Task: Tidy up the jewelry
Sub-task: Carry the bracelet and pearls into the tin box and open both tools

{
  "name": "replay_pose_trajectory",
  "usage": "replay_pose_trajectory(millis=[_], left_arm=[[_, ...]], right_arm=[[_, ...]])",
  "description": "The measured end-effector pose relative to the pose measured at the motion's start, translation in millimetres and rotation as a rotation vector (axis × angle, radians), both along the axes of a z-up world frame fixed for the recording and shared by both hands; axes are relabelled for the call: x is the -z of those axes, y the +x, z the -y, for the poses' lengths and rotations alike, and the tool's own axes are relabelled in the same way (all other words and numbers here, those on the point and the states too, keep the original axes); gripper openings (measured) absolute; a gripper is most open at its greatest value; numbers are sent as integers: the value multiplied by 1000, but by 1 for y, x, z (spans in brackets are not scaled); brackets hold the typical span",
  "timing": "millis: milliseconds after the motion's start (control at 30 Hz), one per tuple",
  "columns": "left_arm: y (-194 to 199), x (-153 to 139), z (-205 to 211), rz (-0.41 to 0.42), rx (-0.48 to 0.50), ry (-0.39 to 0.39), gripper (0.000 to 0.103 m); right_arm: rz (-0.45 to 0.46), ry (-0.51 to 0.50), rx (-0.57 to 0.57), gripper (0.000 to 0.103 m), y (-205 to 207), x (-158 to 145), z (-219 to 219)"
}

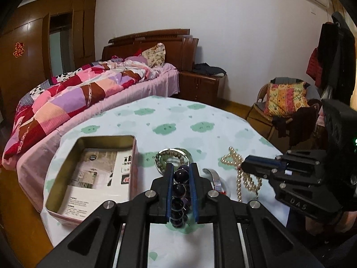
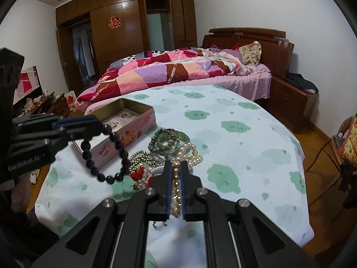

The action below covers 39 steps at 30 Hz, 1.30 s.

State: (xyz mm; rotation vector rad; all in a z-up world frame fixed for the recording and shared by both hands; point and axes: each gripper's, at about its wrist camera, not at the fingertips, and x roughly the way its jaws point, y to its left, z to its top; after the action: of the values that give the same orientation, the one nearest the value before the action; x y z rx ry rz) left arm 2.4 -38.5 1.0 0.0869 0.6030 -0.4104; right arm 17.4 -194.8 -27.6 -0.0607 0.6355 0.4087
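Note:
My left gripper (image 1: 181, 167) is shut on a dark bead bracelet (image 1: 179, 189) and holds it above the table; in the right wrist view the left gripper (image 2: 98, 126) carries the bracelet (image 2: 104, 154) hanging as a loop beside the open pink tin box (image 2: 125, 122). My right gripper (image 2: 176, 164) is shut on a pearl necklace (image 2: 187, 154); in the left wrist view the right gripper (image 1: 244, 164) grips the pearl necklace (image 1: 245, 176). The tin box (image 1: 93, 174) holds a printed leaflet. A green bead bracelet (image 2: 166, 140) and a red-knot trinket (image 2: 140, 175) lie in the pile.
The round table (image 2: 234, 138) has a white cloth with green clouds. A silver bangle (image 1: 215, 176) and a shiny ring with beads (image 1: 173, 156) lie near the fingers. A bed (image 1: 73, 93) stands behind the table, a wicker chair (image 1: 287, 102) at the right.

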Motion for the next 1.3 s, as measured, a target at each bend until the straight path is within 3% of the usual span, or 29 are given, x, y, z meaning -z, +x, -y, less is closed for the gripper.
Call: replay_pose_trajectory(millis=[533, 900, 1300], left_arm=[[15, -36, -39, 76, -90, 2, 13], [48, -34, -81, 81, -193, 3, 13], [83, -26, -104, 72, -246, 3, 13]], right_arm=[[74, 0, -113, 9, 23, -40, -46], [94, -19, -203, 9, 59, -52, -100], [89, -56, -235, 9, 88, -44, -144]])
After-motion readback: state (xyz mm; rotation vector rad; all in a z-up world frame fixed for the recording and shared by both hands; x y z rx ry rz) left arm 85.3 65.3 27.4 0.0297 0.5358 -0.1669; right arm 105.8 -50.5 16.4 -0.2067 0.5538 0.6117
